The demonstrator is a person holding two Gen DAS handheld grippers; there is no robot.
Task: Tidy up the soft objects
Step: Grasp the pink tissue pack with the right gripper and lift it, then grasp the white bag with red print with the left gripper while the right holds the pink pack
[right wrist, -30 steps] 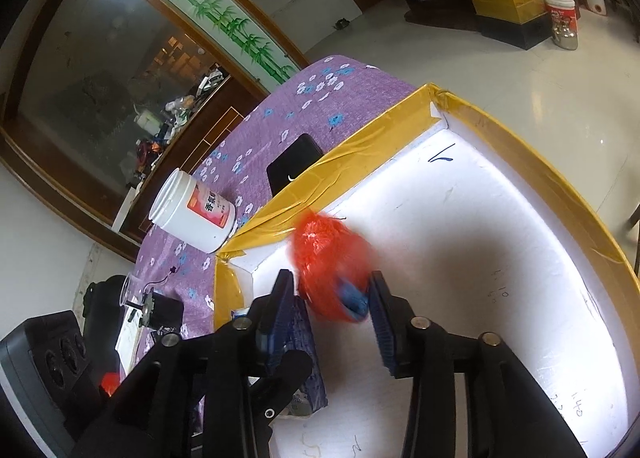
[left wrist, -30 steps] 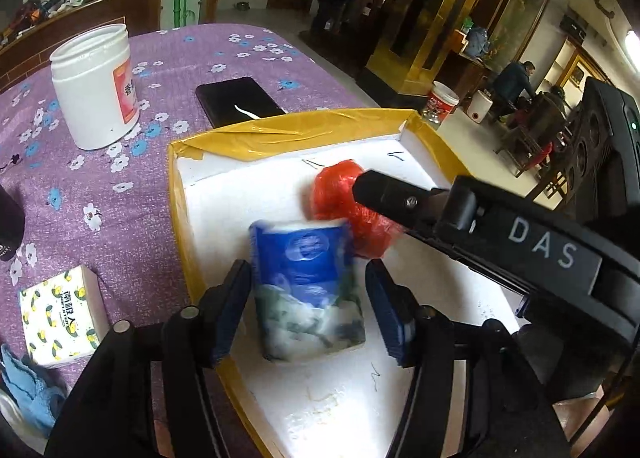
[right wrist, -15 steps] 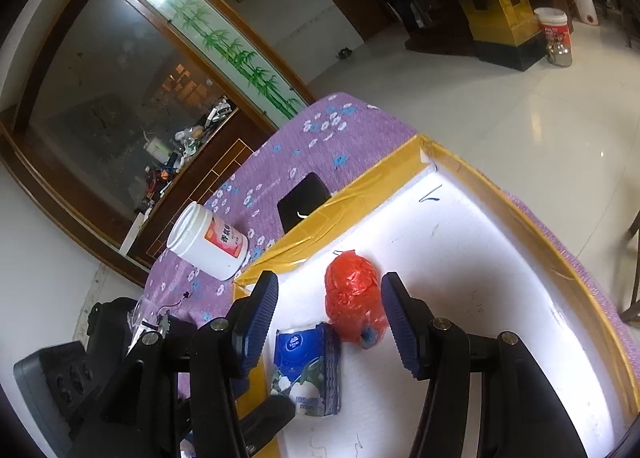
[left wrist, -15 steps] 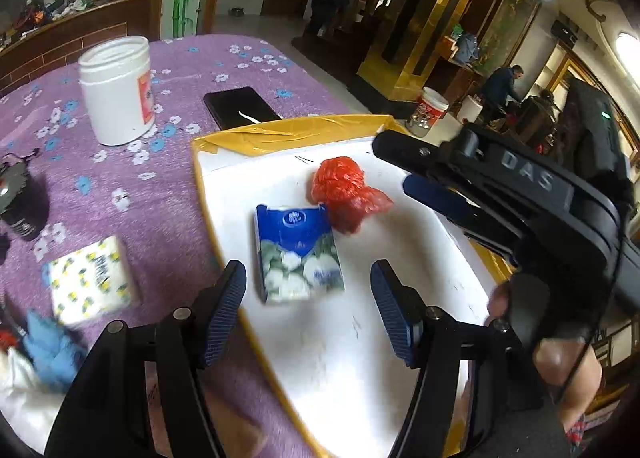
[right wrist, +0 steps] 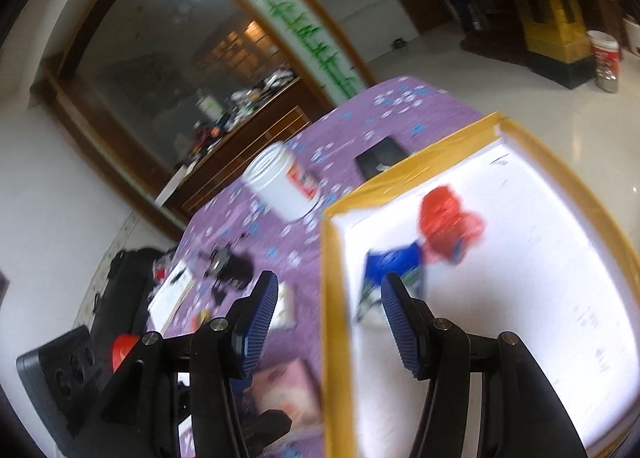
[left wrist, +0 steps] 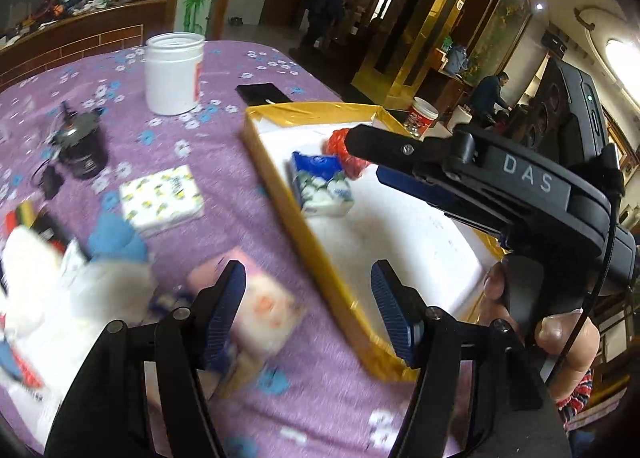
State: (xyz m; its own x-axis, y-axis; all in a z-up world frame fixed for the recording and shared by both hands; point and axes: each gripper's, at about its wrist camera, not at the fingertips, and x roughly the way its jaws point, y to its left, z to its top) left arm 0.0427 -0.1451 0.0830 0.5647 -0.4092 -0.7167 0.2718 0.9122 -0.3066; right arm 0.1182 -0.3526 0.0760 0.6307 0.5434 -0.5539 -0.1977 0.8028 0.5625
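A blue tissue pack [left wrist: 322, 188] and a red plastic bag [left wrist: 344, 152] lie in the white tray with a yellow rim [left wrist: 308, 210]; both also show in the right wrist view, the pack [right wrist: 390, 264] and the bag [right wrist: 446, 224]. My left gripper [left wrist: 308, 310] is open and empty over the tray's near-left rim, above a blurred pink pack [left wrist: 256, 306]. My right gripper [right wrist: 328, 322] is open and empty, straddling the tray's left rim [right wrist: 334, 298]. It reaches over the tray in the left wrist view [left wrist: 384, 162].
On the purple flowered cloth [left wrist: 224, 146] stand a white jar [left wrist: 174, 72], a black phone [left wrist: 262, 93], a dark round device [left wrist: 80, 150], a yellow-patterned tissue pack [left wrist: 162, 198], a blue cloth [left wrist: 116, 238] and white soft items [left wrist: 48, 282]. Open floor lies beyond the table.
Both grippers have pulled back and left from the tray, open and empty. The blue pack and red bag stay in the tray. The pink pack has come into view.
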